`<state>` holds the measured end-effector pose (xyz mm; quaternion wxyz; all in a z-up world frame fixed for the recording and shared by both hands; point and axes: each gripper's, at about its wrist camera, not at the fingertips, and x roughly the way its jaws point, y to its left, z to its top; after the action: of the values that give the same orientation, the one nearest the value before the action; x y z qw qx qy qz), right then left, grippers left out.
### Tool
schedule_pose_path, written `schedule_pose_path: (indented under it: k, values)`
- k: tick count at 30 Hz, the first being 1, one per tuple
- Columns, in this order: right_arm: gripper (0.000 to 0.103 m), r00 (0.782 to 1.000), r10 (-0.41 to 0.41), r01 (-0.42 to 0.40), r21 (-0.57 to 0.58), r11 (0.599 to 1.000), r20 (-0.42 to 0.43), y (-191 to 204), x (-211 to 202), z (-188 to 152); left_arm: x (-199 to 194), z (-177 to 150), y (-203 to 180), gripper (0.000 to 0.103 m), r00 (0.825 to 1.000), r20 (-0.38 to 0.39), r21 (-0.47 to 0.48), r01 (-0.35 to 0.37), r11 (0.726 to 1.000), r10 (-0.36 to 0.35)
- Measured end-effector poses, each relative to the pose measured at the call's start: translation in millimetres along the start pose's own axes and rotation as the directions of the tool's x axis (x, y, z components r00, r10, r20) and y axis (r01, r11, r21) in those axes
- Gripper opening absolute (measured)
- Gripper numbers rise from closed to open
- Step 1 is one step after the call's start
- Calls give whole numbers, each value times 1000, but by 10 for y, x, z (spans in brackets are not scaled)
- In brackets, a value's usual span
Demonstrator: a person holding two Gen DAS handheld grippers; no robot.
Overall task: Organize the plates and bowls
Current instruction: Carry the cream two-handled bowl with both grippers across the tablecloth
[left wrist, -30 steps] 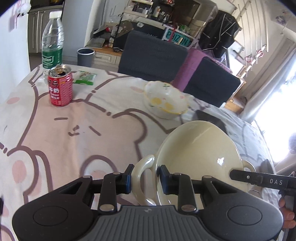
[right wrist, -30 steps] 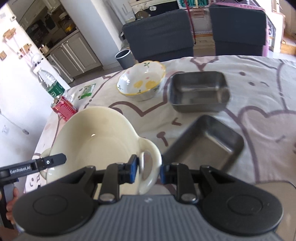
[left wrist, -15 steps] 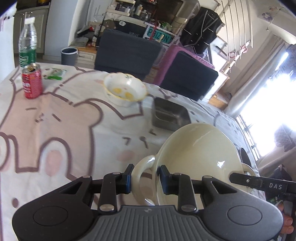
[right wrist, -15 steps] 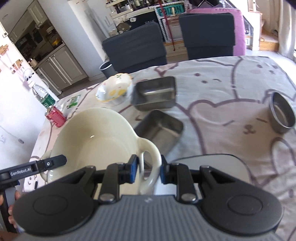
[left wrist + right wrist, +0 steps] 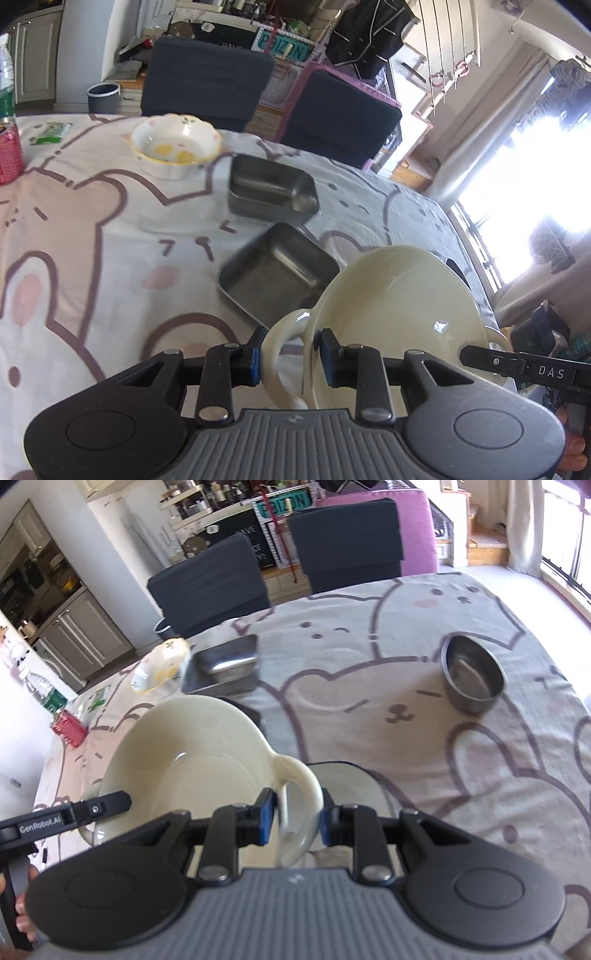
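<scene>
Left wrist view: the left gripper (image 5: 289,359) fingers pinch one loop handle of the cream two-handled bowl (image 5: 399,295), held above the cartoon-print surface (image 5: 92,229) beside a square steel tray (image 5: 279,273). Right wrist view: the right gripper (image 5: 295,818) fingers pinch the opposite handle; a round steel bowl (image 5: 472,674) stands well apart.

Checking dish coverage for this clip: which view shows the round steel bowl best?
The right wrist view: the round steel bowl stands whole and unobstructed on the tablecloth, far right. The left wrist view does not show it; there, only the two rectangular steel trays appear.
</scene>
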<state>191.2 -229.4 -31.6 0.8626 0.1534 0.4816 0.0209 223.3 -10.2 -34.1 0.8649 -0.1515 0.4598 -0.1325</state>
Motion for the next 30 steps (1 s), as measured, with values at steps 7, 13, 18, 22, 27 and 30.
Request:
schedule_pose_path:
  k: [7,13,18,22,27,30]
  values:
    - [29,999,-39,40,13,999,-35,-203,84,-60,233,-108,-106,32,998,-65,-14,7,1000,-8]
    - [30,994,-70,70,-4,998,-79,-273,195,-107,399,-174,-116,33,994,-108,-25,-4,1000,1]
    - [30,991,-95,93,-25,995,-99,-265,240,-113,516,-219,-121,35,990,-135,-15,-32,999,30]
    - [30,987,-113,109,-39,993,-118,-266,340,-109,609,-231,-76,35,987,-156,-40,-34,999,27]
    - [30,982,-136,129,-55,990,-129,-265,402,-84,703,-257,-94,37,984,-175,-27,-49,998,44]
    - [30,980,-148,141,-59,988,-136,-278,438,-79,754,-269,-93,37,981,-189,-28,-55,998,49]
